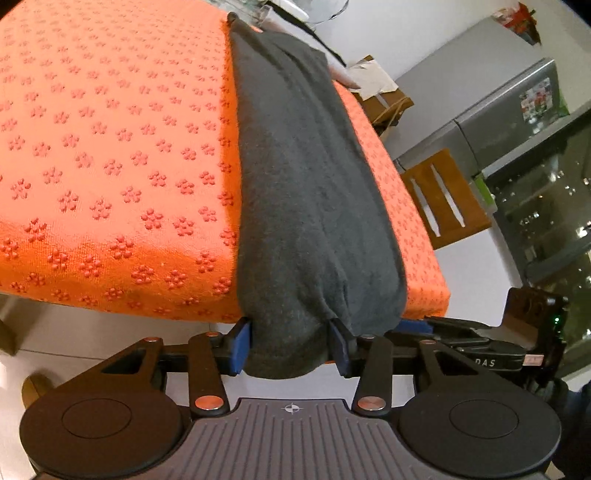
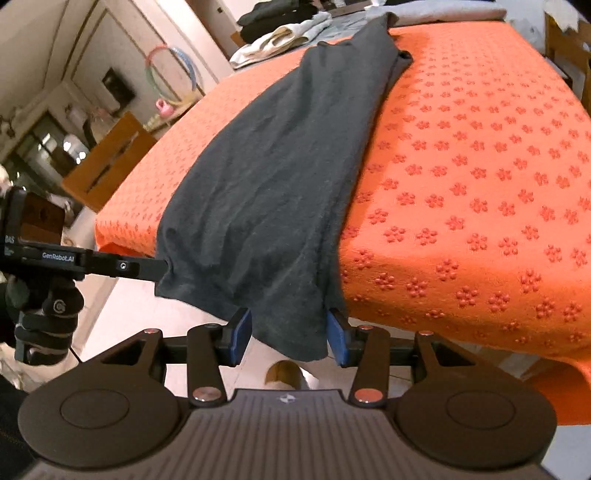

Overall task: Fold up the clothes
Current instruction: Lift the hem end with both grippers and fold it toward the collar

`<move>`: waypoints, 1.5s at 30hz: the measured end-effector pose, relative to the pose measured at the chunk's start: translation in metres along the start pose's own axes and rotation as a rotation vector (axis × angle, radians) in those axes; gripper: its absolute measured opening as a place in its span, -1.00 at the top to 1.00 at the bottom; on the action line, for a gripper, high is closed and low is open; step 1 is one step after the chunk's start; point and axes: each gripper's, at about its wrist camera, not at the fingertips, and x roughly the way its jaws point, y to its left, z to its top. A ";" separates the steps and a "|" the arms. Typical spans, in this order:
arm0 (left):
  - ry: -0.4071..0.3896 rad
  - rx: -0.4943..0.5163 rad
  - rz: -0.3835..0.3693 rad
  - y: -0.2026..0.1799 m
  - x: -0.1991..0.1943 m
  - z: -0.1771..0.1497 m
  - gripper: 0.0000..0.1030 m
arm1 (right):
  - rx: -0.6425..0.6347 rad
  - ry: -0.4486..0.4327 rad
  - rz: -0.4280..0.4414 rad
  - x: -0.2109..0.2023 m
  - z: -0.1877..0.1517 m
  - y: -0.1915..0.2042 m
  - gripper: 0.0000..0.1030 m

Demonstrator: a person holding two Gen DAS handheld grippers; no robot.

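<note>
A dark grey garment (image 1: 303, 177) lies folded into a long strip on the orange mat (image 1: 110, 147), and its near end hangs over the table's front edge. My left gripper (image 1: 291, 343) is open, with its blue pads (image 1: 240, 343) on either side of the hanging hem's left part. The right wrist view shows the same garment (image 2: 280, 177) running away across the mat (image 2: 480, 184). My right gripper (image 2: 290, 336) is open too, with its pads (image 2: 338, 339) around the hem's right part. The left gripper (image 2: 159, 271) touches the hem's left corner, held by a gloved hand (image 2: 48, 306).
Other clothes are piled (image 2: 280, 33) at the table's far end. Wooden chairs (image 1: 443, 199) (image 2: 107, 158) stand beside the table. A grey fridge (image 1: 509, 110) and a glass cabinet are off to one side, and pale floor tiles lie below the table edge.
</note>
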 end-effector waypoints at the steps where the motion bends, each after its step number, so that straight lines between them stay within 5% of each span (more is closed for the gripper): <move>1: 0.007 -0.001 -0.009 0.000 0.000 0.000 0.08 | 0.011 -0.003 0.001 0.000 0.001 -0.002 0.02; 10: 0.064 0.031 -0.084 -0.005 -0.014 0.006 -0.05 | 0.078 -0.021 0.023 0.009 0.000 -0.009 -0.09; 15: 0.054 0.057 -0.035 0.000 -0.027 0.011 -0.10 | 0.040 -0.006 0.055 0.019 0.002 -0.004 -0.14; 16: 0.050 0.045 -0.023 0.003 -0.025 0.013 -0.10 | 0.035 -0.001 0.056 0.022 0.001 -0.004 -0.10; 18: 0.044 0.022 -0.016 0.008 -0.018 0.017 -0.10 | 0.031 0.016 0.056 0.026 0.000 -0.005 0.59; 19: 0.043 0.017 -0.018 0.010 -0.015 0.019 -0.09 | 0.030 0.023 0.059 0.026 -0.001 -0.005 0.73; 23: 0.071 0.012 -0.047 0.009 0.004 0.017 -0.07 | 0.026 0.008 0.086 0.022 -0.003 0.000 0.78; 26: 0.095 0.003 -0.038 0.010 0.016 0.011 0.16 | 0.034 -0.009 0.077 0.021 -0.002 0.002 0.59; 28: 0.101 -0.014 -0.040 0.011 0.014 0.008 0.78 | 0.060 -0.003 0.081 0.026 -0.001 0.001 0.52; 30: 0.088 -0.016 -0.049 0.010 0.004 0.007 0.83 | 0.089 -0.004 0.106 0.025 0.001 -0.003 0.81; 39: 0.019 -0.038 -0.153 -0.011 -0.051 0.030 0.84 | 0.233 -0.110 0.282 -0.016 0.011 0.011 0.83; 45: -0.043 -0.106 -0.195 -0.023 -0.069 0.068 0.84 | 0.381 -0.218 0.368 -0.052 0.046 -0.001 0.83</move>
